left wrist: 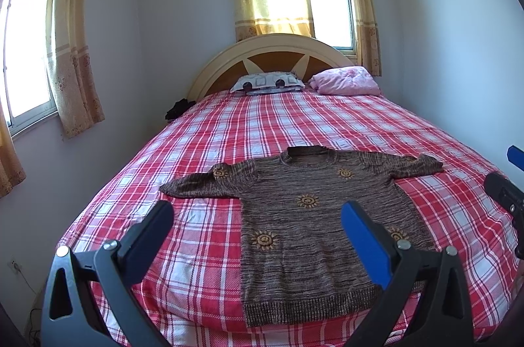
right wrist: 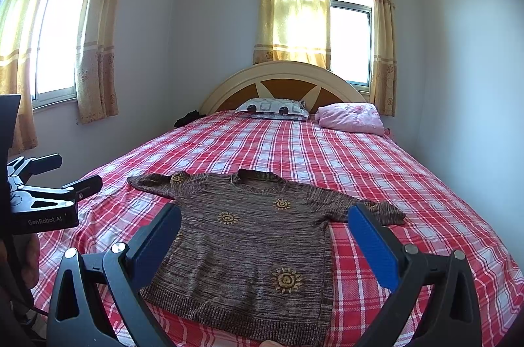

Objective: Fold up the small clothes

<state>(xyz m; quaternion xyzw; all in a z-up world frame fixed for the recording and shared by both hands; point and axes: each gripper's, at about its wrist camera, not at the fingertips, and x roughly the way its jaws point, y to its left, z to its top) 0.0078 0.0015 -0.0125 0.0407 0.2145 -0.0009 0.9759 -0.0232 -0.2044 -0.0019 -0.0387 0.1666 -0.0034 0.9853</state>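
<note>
Left wrist view takes in a bed (left wrist: 229, 131) under a red and white checked cover, and a brown knit sweater (left wrist: 314, 235) lying flat near its foot, front up, sleeves spread, neck toward the headboard (left wrist: 271, 52). Two pillows (left wrist: 344, 82) sit by that headboard. Left gripper (left wrist: 255, 232) and right gripper (right wrist: 265, 235) hover above the sweater, jaws wide apart, holding nothing.

Before me the bed (left wrist: 327, 124) has a red checked cover. A brown sweater (left wrist: 304, 232) lies flat in the lower middle; two pillows (left wrist: 268, 82) at the top.
</note>
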